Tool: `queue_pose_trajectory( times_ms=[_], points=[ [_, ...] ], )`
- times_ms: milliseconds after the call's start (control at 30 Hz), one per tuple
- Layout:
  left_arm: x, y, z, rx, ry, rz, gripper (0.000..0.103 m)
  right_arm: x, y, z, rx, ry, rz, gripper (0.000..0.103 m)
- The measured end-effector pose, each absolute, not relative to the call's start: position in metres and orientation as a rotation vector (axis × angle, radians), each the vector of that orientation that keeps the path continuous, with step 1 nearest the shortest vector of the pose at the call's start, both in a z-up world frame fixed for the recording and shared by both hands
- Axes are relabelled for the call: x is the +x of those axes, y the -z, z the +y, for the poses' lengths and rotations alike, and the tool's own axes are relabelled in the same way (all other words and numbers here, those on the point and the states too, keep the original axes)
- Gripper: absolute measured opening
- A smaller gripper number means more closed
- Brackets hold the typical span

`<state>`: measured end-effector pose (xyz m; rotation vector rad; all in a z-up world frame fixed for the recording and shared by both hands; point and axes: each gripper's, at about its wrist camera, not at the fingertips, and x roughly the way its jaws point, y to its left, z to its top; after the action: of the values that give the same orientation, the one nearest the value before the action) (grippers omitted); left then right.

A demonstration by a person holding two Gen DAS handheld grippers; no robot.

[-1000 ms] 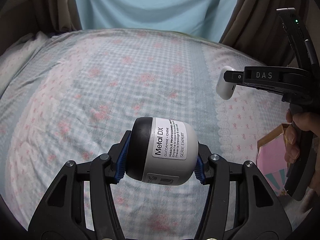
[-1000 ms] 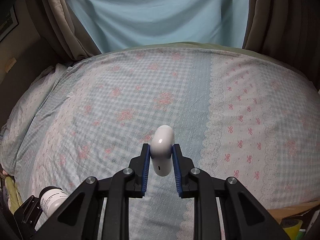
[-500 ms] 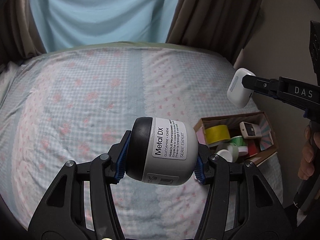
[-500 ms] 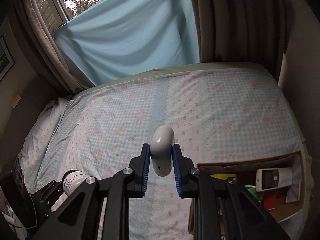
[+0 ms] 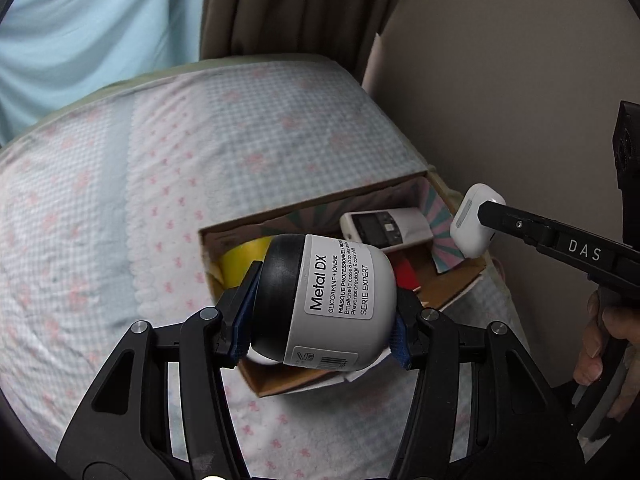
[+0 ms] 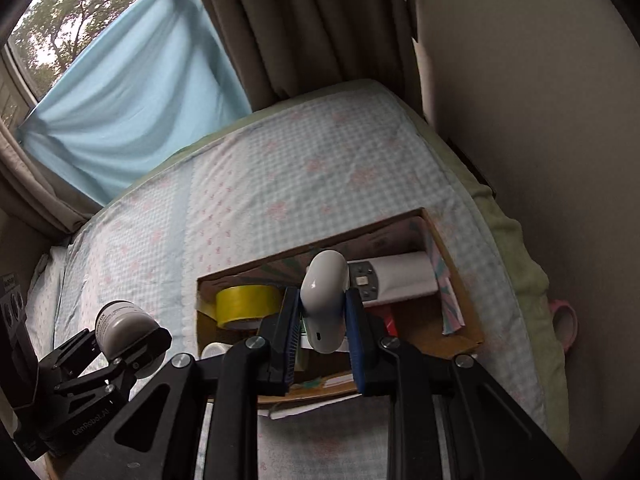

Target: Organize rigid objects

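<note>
Bedside pink tape roll [image 6: 564,322] — seen only from right gripper [image 6: 323,330].

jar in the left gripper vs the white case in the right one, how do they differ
The jar is bigger, two-toned with a black lid and a grey-white body carrying a printed Metal DX label; the earbud case is small, plain glossy white. The jar lies sideways, lid against one pad of the left gripper; the case stands upright in the right gripper. Both are clamped, held above the cardboard box.
</note>
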<state>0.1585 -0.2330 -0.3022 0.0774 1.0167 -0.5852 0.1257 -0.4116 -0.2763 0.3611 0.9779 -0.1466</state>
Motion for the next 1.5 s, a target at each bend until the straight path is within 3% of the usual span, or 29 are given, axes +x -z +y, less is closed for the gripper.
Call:
queue_pose_trajectory(
  times_ms=[267, 667, 733, 767, 800, 833, 867, 900, 967, 1500],
  points=[
    [0.159, 0.364, -0.311, 0.228, 0.696, 1.109, 0.05, 0.122, 0.323, -0.459, 0.431, 0.179, 1.022, 0.02],
    [0.165, 0.408, -0.348, 0.469, 0.753, 1.176, 0.051, 0.126, 0.366, -0.48, 0.506, 0.141, 1.043, 0.02],
    [0.164, 0.408, -0.35, 0.506, 0.747, 1.161, 0.059, 0.128, 0.371, -0.483, 0.527, 0.125, 1.058, 0.02],
    [0.163, 0.405, -0.35, 0.518, 0.747, 1.147, 0.091, 0.129, 0.374, -0.484, 0.533, 0.122, 1.078, 0.021],
    [0.161, 0.401, -0.35, 0.523, 0.747, 1.135, 0.103, 0.131, 0.376, -0.485, 0.535, 0.118, 1.095, 0.03],
    [0.162, 0.398, -0.349, 0.514, 0.755, 1.127, 0.103, 0.131, 0.377, -0.486, 0.534, 0.123, 1.103, 0.04],
    [0.163, 0.396, -0.346, 0.498, 0.766, 1.132, 0.103, 0.13, 0.376, -0.487, 0.531, 0.143, 1.102, 0.069],
    [0.164, 0.395, -0.343, 0.488, 0.764, 1.142, 0.103, 0.128, 0.375, -0.488, 0.555, 0.121, 1.088, 0.083],
    [0.167, 0.392, -0.337, 0.491, 0.738, 1.151, 0.103, 0.126, 0.374, -0.486, 0.576, 0.107, 1.087, 0.1],
    [0.152, 0.348, -0.286, 0.419, 0.67, 1.135, 0.103, 0.123, 0.347, -0.468, 0.504, 0.142, 1.093, 0.102]
  ],
)
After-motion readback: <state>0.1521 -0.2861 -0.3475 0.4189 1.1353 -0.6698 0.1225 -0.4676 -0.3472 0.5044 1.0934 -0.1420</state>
